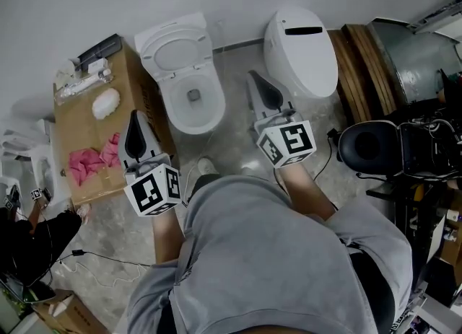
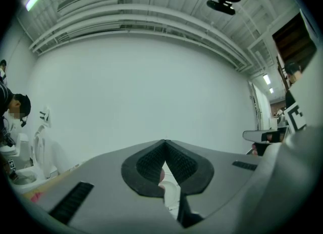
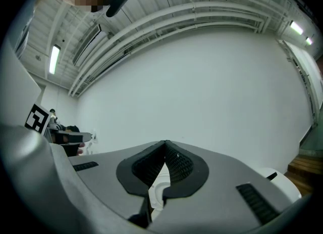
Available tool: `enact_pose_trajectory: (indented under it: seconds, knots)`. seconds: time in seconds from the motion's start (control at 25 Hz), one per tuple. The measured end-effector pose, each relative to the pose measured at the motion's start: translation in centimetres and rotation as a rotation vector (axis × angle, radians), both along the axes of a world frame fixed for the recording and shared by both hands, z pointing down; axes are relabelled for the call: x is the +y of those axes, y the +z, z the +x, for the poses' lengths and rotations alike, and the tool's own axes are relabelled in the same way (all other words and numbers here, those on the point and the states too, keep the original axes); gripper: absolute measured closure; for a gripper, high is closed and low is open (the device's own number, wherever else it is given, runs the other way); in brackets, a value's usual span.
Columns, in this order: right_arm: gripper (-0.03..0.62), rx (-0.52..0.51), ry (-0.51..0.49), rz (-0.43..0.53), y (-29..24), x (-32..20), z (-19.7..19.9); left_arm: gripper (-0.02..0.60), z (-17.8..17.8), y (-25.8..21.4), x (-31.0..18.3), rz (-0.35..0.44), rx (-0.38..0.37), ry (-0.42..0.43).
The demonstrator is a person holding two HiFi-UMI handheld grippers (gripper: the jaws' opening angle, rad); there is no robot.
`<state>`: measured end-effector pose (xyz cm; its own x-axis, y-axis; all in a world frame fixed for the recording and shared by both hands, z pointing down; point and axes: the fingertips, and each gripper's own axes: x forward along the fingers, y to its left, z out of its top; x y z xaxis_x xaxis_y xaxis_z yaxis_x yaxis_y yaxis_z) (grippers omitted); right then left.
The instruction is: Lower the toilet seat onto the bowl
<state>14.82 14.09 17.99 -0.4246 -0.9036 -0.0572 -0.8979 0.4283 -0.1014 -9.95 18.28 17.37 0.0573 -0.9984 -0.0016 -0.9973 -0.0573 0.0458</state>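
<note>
Raised toilet seat [image 1: 156, 50] sits between left tool [image 1: 135, 117] and right tool [image 1: 254, 78], both closed.

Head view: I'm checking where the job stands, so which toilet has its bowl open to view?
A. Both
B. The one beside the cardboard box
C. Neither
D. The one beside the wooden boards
B: the toilet beside the cardboard box shows its bowl and drain, while the other toilet has its lid down.

Floor [image 1: 115, 231] bears open toilet [image 1: 184, 73], closed toilet [image 1: 299, 51], cardboard box [image 1: 76, 120]
</note>
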Motion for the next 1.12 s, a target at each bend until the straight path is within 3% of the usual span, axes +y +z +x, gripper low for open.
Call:
enact_pose_trajectory:
  seconds: [0.56, 1.12]
  knots:
    - [0.595, 0.024, 0.071, -0.027, 0.9, -3.2, -5.9, 0.581, -6.7, 1.8, -3.5, -0.025, 0.038, 0.047]
    - [0.595, 0.021, 0.053, -0.042, 1.0, -7.3, -6.9, 0.581, -7.1, 2.1, -7.2, -0.046, 0.044, 0.043]
